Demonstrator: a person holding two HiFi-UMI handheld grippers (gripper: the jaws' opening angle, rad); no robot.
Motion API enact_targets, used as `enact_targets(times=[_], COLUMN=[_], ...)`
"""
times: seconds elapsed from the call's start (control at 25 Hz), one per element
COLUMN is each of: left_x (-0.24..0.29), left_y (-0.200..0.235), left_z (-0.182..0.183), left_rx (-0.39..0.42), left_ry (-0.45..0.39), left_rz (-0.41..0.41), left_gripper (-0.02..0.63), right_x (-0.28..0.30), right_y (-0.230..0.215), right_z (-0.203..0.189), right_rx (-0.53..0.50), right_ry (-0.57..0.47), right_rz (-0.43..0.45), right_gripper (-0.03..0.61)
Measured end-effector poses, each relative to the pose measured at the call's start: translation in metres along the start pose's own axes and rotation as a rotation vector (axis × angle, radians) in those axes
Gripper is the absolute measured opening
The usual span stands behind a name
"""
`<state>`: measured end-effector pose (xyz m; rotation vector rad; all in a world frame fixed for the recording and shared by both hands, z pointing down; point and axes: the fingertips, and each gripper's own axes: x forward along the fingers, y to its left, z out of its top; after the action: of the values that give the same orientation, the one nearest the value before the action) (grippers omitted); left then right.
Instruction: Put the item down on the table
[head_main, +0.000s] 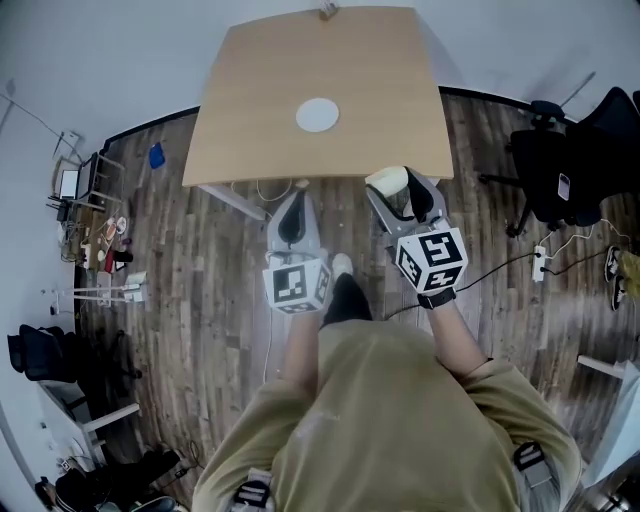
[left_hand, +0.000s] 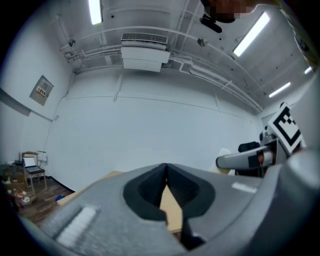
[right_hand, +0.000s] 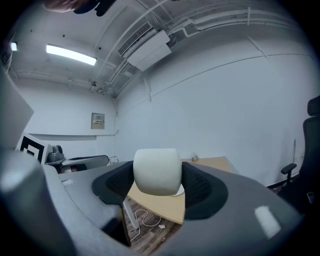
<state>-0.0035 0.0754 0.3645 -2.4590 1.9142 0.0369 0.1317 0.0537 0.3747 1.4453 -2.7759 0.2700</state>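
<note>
Right gripper (head_main: 402, 192) is clamped on the cream-white item (head_main: 388, 181), one dark pad pressed to each flank. In the right gripper view the item (right_hand: 157, 170) fills the gap between the jaws of the right gripper (right_hand: 159, 183). It is rounded and smooth, but what it actually is stays hard to call. Its underside and far face are out of sight.

It's up in the air, not down on the table (head_main: 300, 60). From the head view it hangs right at the near edge, and whether it sits over the wood or just short of it can't be settled. Beyond the item a white disc (right_hand: 181, 191) peeks out, mostly covered; the head view shows that disc (head_main: 317, 115) whole, lying mid-table, well apart from the item.

Left gripper (head_main: 296, 205) now: jaws together, tips meeting, nothing between them. In its own view, the left gripper (left_hand: 166, 167) shows only a sliver of the table (left_hand: 172, 212) through the notch below the tips.

A cable (right_hand: 137, 217) lies on the plank floor under the table, its far end lost behind the jaw. An office chair (head_main: 570, 160) stands off to the right, partly cut by the frame's dark rim. The person's arms run out of view at the bottom.
</note>
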Motion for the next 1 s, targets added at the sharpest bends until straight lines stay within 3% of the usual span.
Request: enact_targets(times=[0.28,0.64,1.0], left_x=[0.094,0.189,0.258], left_y=[0.071,0.15,0.174], left_z=[0.0,-0.023,-0.083], left_rx=[-0.012,-0.031,-0.052], left_ry=[0.001,0.021,0.144], left_rz=[-0.046,-0.105,-0.108], left_gripper=[0.002,0.002,0.001], right_x=[0.116,0.241,0.316], right_y=[-0.021,-0.035,-0.07], right_z=[0.015,0.0,-0.036], right_rx=[-0.036,-0.044,-0.06], right_ry=[0.046,0.128,0.26], right_rz=[-0.016,-0.045,0.0], right_gripper=[0.304,0.305,0.305])
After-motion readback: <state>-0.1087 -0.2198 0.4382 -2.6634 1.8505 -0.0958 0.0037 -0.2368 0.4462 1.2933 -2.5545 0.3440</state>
